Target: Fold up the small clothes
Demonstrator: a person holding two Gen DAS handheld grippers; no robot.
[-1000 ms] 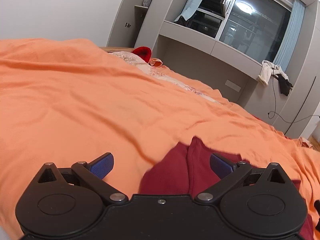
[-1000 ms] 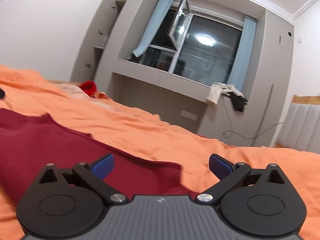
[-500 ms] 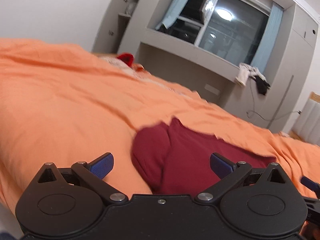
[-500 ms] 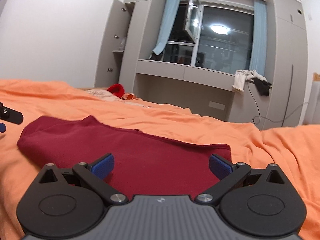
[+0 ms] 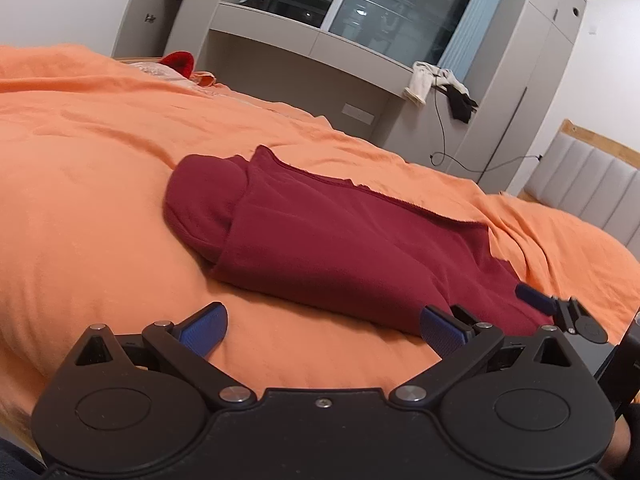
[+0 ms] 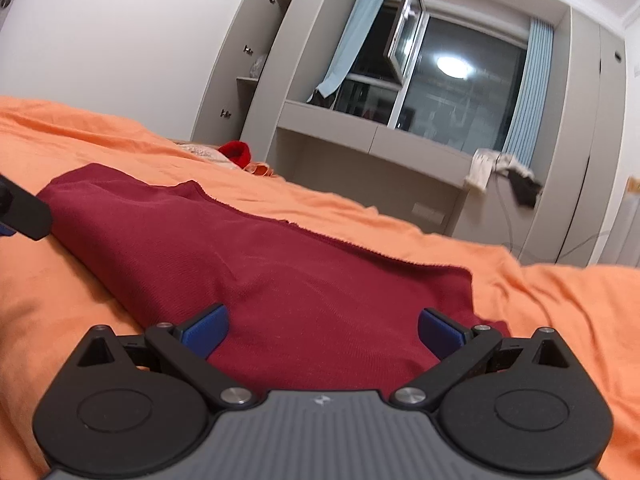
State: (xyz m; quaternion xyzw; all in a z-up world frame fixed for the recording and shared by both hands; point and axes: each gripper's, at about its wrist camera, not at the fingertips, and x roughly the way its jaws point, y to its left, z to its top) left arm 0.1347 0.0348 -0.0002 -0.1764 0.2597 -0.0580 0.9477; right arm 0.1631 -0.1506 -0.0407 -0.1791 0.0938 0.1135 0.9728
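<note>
A dark red garment [image 5: 320, 232] lies folded on the orange bedspread [image 5: 88, 168], with a rounded sleeve or hood fold at its left end. My left gripper [image 5: 322, 330] is open just in front of the garment's near edge, with only bedspread between its blue pads. In the right wrist view the same garment [image 6: 280, 272] stretches ahead, and my right gripper [image 6: 322, 330] is open above its near end, holding nothing. One blue fingertip of the right gripper [image 5: 532, 296] shows at the right of the left wrist view.
A bright red item [image 6: 236, 151] lies at the far side of the bed. Beyond stand a grey built-in cabinet and window ledge [image 6: 400, 136] with clothes draped on it [image 6: 504, 170]. A padded headboard [image 5: 588, 188] is at the right.
Both grippers have drawn back and turned; the whole red garment has come into the left view. The right gripper sits lower and closer over the garment's near end. Both stay open.
</note>
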